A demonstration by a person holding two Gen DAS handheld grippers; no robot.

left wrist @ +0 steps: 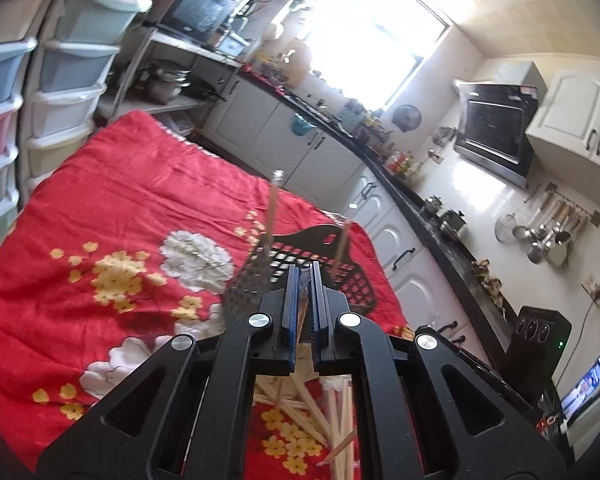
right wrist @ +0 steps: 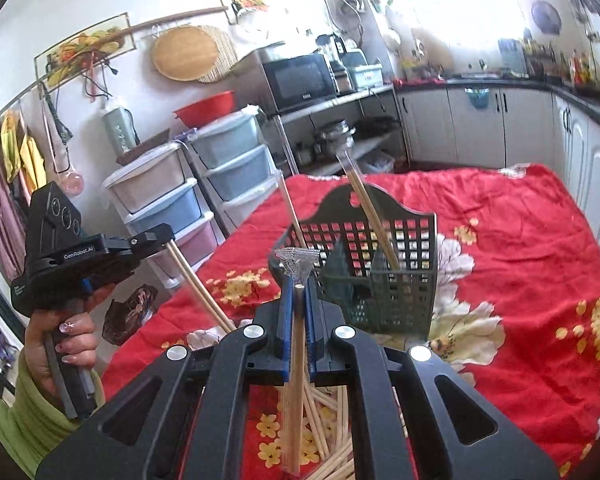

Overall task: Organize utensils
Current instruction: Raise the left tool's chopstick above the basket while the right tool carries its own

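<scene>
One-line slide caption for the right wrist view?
Right claw shut on a wooden chopstick, facing the black utensil basket on the red floral cloth; left claw holds another.

The basket (right wrist: 380,264) stood on the cloth-covered counter (right wrist: 520,240), at twelve o'clock just beyond the right tongs (right wrist: 298,300), with two chopsticks (right wrist: 374,216) upright in it. Loose chopsticks (right wrist: 328,432) lay on the counter under the tongs. The left tongs (right wrist: 156,236) were at nine o'clock, the drawer towers (right wrist: 228,156) behind them.

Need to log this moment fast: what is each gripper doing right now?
Left gripper: shut on a chopstick.
Right gripper: shut on a chopstick, above the loose pile.
</scene>
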